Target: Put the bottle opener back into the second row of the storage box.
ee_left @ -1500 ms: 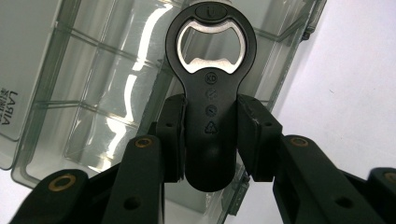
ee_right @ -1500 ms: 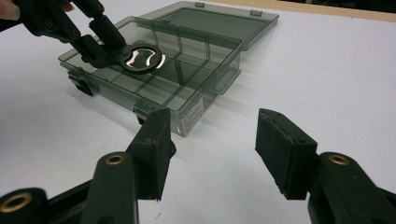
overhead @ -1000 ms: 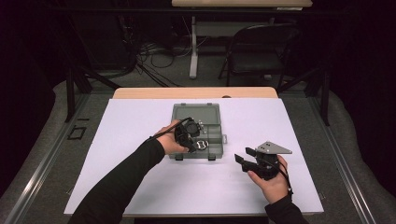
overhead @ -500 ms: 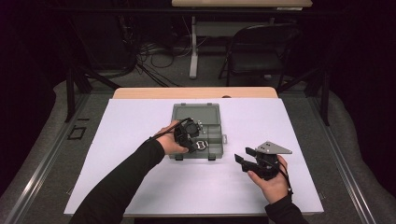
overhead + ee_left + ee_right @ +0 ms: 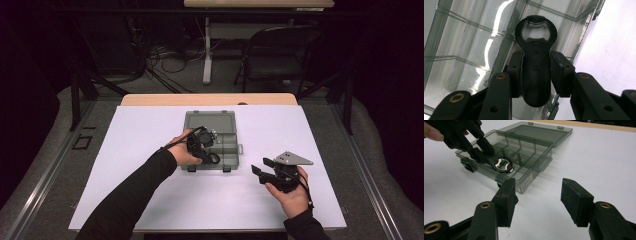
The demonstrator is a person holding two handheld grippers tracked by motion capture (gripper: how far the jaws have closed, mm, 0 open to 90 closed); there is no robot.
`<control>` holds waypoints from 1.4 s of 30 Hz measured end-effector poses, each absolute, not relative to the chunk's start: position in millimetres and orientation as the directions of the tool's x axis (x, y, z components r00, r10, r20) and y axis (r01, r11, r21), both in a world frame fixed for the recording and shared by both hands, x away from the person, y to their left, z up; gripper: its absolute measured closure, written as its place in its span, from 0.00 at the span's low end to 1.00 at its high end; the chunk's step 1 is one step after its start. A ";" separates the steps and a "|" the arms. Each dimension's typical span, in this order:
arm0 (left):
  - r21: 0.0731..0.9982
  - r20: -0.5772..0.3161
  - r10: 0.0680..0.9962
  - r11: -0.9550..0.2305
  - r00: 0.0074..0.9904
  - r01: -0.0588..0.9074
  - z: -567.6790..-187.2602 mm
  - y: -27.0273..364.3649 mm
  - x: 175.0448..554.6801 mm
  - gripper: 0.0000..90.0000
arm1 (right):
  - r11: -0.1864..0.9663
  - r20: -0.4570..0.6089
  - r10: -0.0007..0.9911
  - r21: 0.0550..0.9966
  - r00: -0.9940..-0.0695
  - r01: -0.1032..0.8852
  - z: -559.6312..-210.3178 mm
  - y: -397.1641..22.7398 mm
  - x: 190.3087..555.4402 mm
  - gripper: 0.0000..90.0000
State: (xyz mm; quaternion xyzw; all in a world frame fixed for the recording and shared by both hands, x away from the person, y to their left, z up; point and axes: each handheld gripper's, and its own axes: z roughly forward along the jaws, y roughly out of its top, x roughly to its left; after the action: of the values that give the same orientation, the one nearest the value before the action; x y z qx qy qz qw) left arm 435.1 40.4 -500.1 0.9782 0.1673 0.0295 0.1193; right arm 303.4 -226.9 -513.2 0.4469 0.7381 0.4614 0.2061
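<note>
One bottle opener [image 5: 535, 62] pinched in left gripper [image 5: 536, 72], frame centre, over one compartment box [image 5: 227, 145]; right gripper [image 5: 537, 200] spread, empty, lower right.

One black bottle opener [image 5: 535, 62], one clear grey compartment box [image 5: 227, 150] with one hinged lid [image 5: 210, 121], two tools, one white worktop [image 5: 320, 145], one folding chair [image 5: 280, 50] far behind.
</note>
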 end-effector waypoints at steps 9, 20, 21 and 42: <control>0.264 0.021 0.363 -0.901 0.931 0.346 -496.5 48.9 435.5 0.64 | 0.172 0.104 0.851 0.871 -0.515 0.461 -514.0 -226.6 304.2 0.51; 0.352 0.026 0.412 -0.857 0.911 0.377 -484.2 62.9 429.3 0.54 | 0.191 0.095 0.844 0.866 -0.528 0.463 -513.6 -224.3 303.8 0.50; 0.363 0.023 0.420 -0.849 0.907 0.384 -484.1 64.3 428.5 0.54 | 0.192 0.096 0.842 0.866 -0.530 0.462 -513.5 -223.9 303.8 0.50; 0.474 -0.039 0.496 -0.755 0.868 0.452 -473.4 84.5 418.1 0.49 | 0.239 0.076 0.828 0.849 -0.556 0.472 -513.1 -215.4 305.1 0.47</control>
State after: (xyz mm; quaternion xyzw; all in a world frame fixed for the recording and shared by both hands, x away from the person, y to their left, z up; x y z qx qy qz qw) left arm 418.1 84.5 -473.4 0.9357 0.2533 0.0448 0.2413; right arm 305.1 -215.4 -513.1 0.4268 0.7614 0.4452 0.1998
